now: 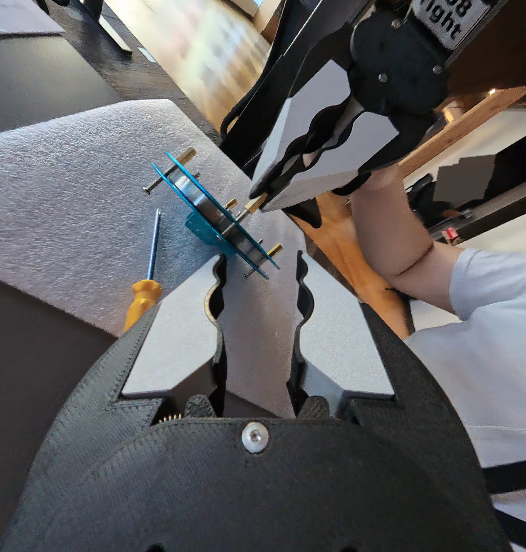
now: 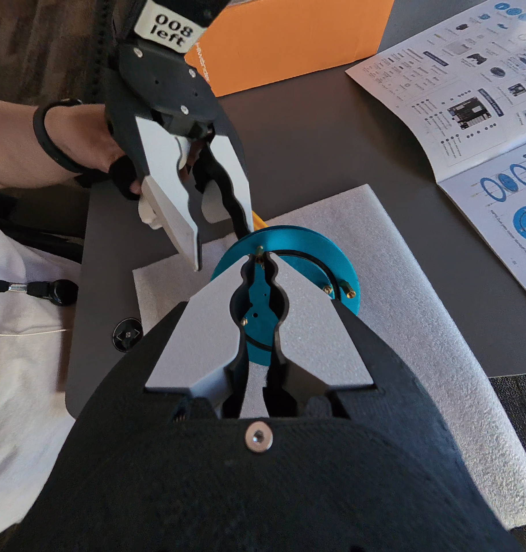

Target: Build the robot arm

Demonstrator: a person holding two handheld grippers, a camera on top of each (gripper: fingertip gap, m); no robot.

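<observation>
A blue two-plate disc assembly (image 1: pixel 196 206) with brass standoffs and long screws stands on edge on a white foam sheet (image 1: pixel 76 179). My right gripper (image 1: pixel 257 200) is shut on one brass standoff (image 1: pixel 255 205) on a screw of the disc. In the right wrist view its tips (image 2: pixel 259 257) pinch that standoff (image 2: pixel 259 250) against the blue plate (image 2: pixel 303 248). My left gripper (image 1: pixel 260 261) is open and empty, its left fingertip beside the disc's lower blue bracket (image 1: pixel 209 236). It also shows open in the right wrist view (image 2: pixel 220 248), just left of the disc.
A yellow-handled screwdriver (image 1: pixel 142 298) lies on the foam left of the disc. An orange box (image 2: pixel 285 38) and a printed instruction sheet (image 2: pixel 464 89) lie on the dark table (image 2: pixel 330 143). A person's forearm (image 1: pixel 390 224) and white shirt are at the right. Only a small space, under 4 cm, lies between the two pairs of fingers.
</observation>
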